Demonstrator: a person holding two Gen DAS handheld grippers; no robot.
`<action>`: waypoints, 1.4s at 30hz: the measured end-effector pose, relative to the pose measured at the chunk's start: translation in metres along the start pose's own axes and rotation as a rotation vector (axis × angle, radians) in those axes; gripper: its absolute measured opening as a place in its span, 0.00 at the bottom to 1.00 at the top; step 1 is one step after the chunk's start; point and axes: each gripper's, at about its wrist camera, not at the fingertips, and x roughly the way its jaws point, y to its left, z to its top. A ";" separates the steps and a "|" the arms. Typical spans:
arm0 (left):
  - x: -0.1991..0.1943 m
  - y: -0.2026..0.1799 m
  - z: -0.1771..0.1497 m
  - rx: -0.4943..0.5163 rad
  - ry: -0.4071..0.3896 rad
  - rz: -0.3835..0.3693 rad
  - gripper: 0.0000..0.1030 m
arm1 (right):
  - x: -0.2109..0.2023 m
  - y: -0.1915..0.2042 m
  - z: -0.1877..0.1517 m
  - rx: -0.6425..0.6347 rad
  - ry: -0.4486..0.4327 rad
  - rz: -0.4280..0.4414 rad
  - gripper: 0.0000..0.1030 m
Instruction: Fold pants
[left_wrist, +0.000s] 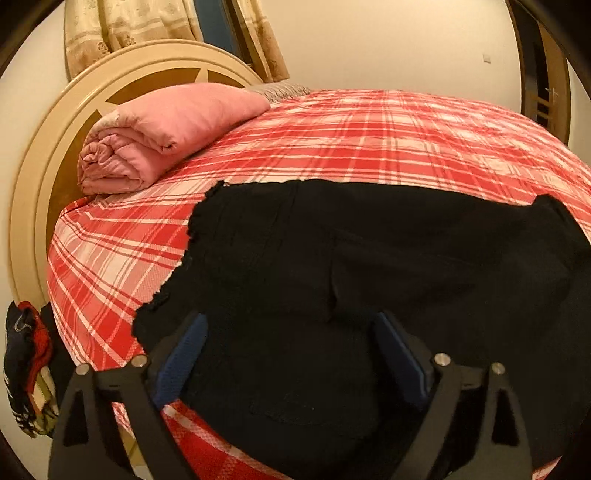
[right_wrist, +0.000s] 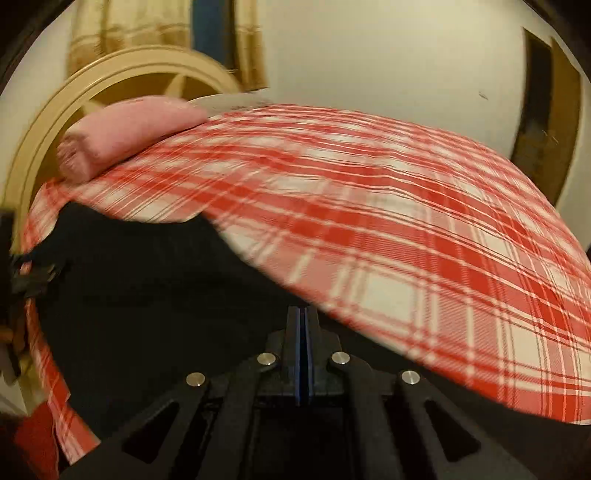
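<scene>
Red-and-white plaid bedding (left_wrist: 351, 140) covers the bed where the black pants (left_wrist: 369, 258) lie spread across the near side, close to the edge. My left gripper (left_wrist: 291, 354) hangs over them with its blue-padded jaws wide apart, the dark cloth lying under and between them but not pinched. My right gripper (right_wrist: 303, 332) has its pads pressed flat together over the pants' right part; whether any fabric is caught between them I cannot tell. A folded pink quilt (left_wrist: 162, 136) rests by the cream headboard (left_wrist: 40, 177), with curtains (left_wrist: 122, 29) behind.
</scene>
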 end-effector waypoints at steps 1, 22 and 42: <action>0.001 0.001 0.001 -0.006 0.012 -0.002 0.92 | -0.002 0.005 -0.004 -0.003 0.003 0.015 0.02; -0.015 -0.016 0.015 0.043 0.059 0.023 0.93 | -0.051 0.014 -0.090 0.037 0.066 -0.125 0.03; -0.076 -0.146 0.016 0.229 -0.046 -0.379 0.93 | -0.247 -0.312 -0.183 0.840 -0.032 -0.424 0.69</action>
